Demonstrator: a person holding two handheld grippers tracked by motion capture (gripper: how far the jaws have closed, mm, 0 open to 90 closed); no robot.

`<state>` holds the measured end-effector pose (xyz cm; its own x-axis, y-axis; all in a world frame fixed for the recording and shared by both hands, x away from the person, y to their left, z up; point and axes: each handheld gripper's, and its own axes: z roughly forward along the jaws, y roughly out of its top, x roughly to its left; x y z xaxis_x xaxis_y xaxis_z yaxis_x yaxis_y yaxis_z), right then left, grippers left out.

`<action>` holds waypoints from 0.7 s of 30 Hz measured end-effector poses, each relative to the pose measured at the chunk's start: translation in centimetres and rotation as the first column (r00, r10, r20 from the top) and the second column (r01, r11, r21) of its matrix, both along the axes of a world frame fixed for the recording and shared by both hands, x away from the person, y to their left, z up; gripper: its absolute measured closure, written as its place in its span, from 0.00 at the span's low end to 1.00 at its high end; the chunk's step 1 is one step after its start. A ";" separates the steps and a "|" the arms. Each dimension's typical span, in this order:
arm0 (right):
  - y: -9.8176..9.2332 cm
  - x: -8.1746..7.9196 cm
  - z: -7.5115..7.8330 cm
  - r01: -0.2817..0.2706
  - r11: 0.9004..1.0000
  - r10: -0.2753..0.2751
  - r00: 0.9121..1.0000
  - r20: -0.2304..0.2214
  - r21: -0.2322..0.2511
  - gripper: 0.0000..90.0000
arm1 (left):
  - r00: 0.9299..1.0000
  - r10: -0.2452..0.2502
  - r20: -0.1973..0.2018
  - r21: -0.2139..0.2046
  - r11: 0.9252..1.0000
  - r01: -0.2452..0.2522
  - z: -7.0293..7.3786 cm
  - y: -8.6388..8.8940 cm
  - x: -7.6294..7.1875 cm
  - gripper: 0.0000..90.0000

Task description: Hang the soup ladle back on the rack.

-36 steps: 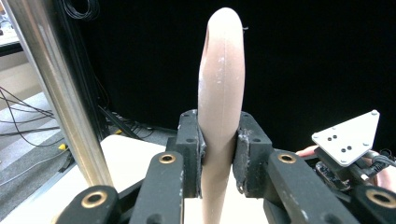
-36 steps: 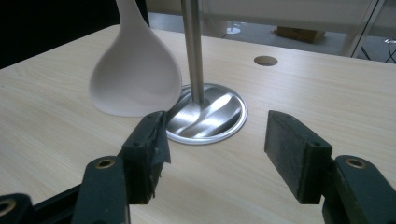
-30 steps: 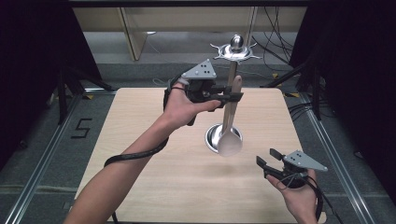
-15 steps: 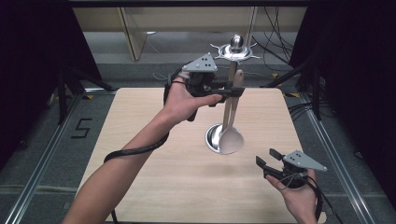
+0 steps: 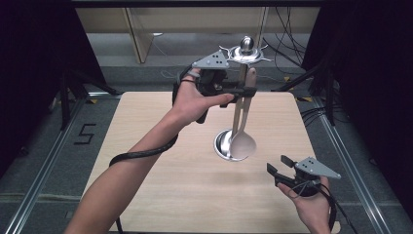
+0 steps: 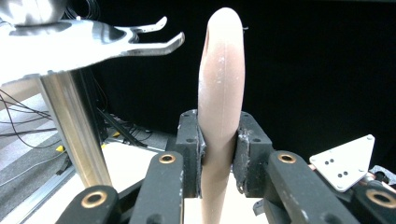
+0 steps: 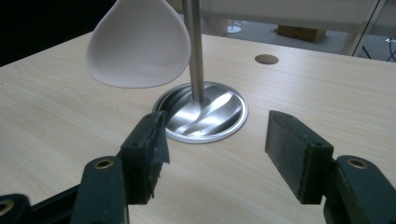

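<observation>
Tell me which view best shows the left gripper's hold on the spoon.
The left gripper view: the spoon handle sits clamped between both pads. The high view shows the left gripper holding it upright beside the stand; the right gripper view shows its bowl.

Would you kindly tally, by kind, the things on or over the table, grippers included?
Grippers: 2, the left gripper shut on the spoon and the right gripper open over the table.
Spoons: 1, the beige spoon, hanging bowl down.
Utensil stands: 1, the metal stand with hooks on top.
Total: 4
</observation>
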<state>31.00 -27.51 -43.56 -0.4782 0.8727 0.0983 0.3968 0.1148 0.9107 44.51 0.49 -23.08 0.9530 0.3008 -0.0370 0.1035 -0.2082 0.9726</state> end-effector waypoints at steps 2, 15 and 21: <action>0.0 0.0 0.0 0.006 1.000 -0.006 1.000 0.005 -0.007 0.43 | 1.000 -0.005 0.019 0.006 1.000 0.005 0.1 0.0 0.2 0.82; 0.1 0.0 0.0 0.002 1.000 -0.002 1.000 -0.002 0.010 0.43 | 1.000 0.000 0.000 -0.003 1.000 0.000 0.0 0.2 1.2 0.81; 0.1 0.0 0.0 0.005 1.000 -0.005 1.000 0.002 0.010 0.43 | 1.000 -0.001 -0.010 -0.009 1.000 0.001 -0.1 0.3 1.5 0.81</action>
